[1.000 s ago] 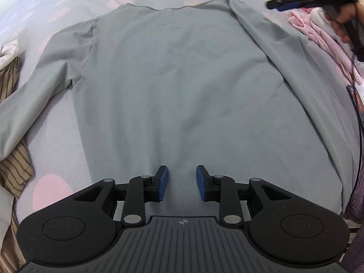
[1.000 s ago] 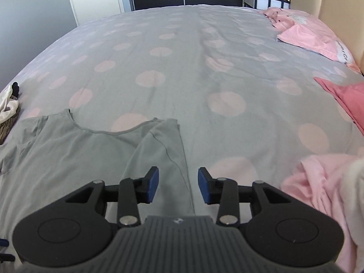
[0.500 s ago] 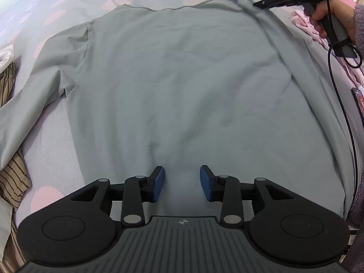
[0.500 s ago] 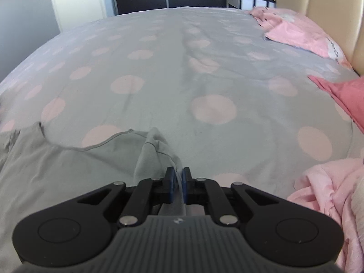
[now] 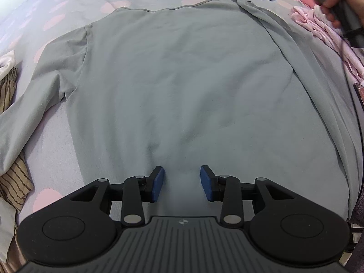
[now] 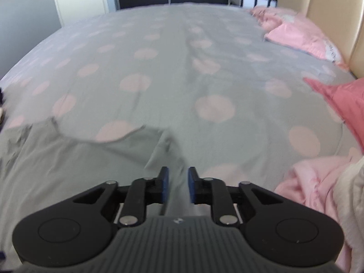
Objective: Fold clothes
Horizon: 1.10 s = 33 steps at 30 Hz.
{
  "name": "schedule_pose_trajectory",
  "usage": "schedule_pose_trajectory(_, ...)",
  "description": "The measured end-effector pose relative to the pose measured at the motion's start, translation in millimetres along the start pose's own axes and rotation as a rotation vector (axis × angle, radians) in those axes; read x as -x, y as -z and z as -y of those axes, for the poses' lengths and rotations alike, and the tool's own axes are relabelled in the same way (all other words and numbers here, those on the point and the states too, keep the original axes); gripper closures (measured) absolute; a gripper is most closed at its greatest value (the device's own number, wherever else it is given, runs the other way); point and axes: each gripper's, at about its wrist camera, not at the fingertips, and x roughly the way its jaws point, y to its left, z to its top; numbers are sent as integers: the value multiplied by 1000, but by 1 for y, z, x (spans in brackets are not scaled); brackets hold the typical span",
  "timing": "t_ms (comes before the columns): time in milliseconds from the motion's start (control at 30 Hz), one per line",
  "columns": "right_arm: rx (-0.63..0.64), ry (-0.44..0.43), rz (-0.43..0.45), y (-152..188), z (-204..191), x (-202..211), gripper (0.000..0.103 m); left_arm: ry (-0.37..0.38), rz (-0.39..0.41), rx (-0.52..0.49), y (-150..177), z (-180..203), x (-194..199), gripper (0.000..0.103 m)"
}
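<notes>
Your grey shirt (image 5: pixel 182 79) lies flat on the bed (image 6: pixel 182 72), one sleeve laid along its right side. Your left tool (image 5: pixel 182 180) gapes over the hem; your right tool (image 6: pixel 178 187) is parted at the shoulder, gripping nothing. Grab too little cloth — it slips, and the fold bunches up.

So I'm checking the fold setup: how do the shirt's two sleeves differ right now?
The left sleeve spreads outward onto the bedspread, away from the shirt's body; the right sleeve lies alongside the body's edge. The left one's end reaches a striped garment; the right one runs beside pink clothes. Both are grey-green and lie flat.
</notes>
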Motion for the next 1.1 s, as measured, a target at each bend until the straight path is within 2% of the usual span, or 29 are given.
schedule_pose_trajectory(100, 10, -45, -45, 7, -8, 5, 96, -6, 3, -6, 0, 1, 1, 69)
schedule_pose_trajectory(333, 33, -151, -151, 23, -26, 18, 92, -23, 9, -23, 1, 3, 1, 69)
schedule_pose_trajectory(367, 35, -150, -154, 23, -25, 21, 90, -25, 10, -26, 1, 4, 1, 69)
schedule_pose_trajectory(500, -6, -38, -106, 12, 9, 42, 87, -36, 17, -39, 2, 7, 2, 69)
schedule_pose_trajectory(600, -67, 11, -121, 16, 38, 46, 83, -40, 21, -42, 3, 7, 1, 68)
schedule_pose_trajectory(667, -108, 20, -141, 26, 52, 43, 79, -45, 23, -45, 3, 9, 1, 68)
schedule_pose_trajectory(767, -179, 27, -171, 40, 71, 37, 78, -57, 22, -53, 3, 12, 1, 68)
schedule_pose_trajectory(867, -311, -18, -200, 53, 84, 28, 77, -70, 18, -60, 3, 14, 0, 68)
schedule_pose_trajectory(933, -356, -52, -209, 60, 85, 25, 77, -80, 16, -66, 3, 16, -1, 67)
schedule_pose_trajectory(1000, -321, -43, -213, 59, 81, 29, 100, -90, 15, -75, 2, 18, -1, 67)
schedule_pose_trajectory(1100, -257, -14, -218, 59, 74, 35, 101, -98, 13, -80, 1, 20, -2, 66)
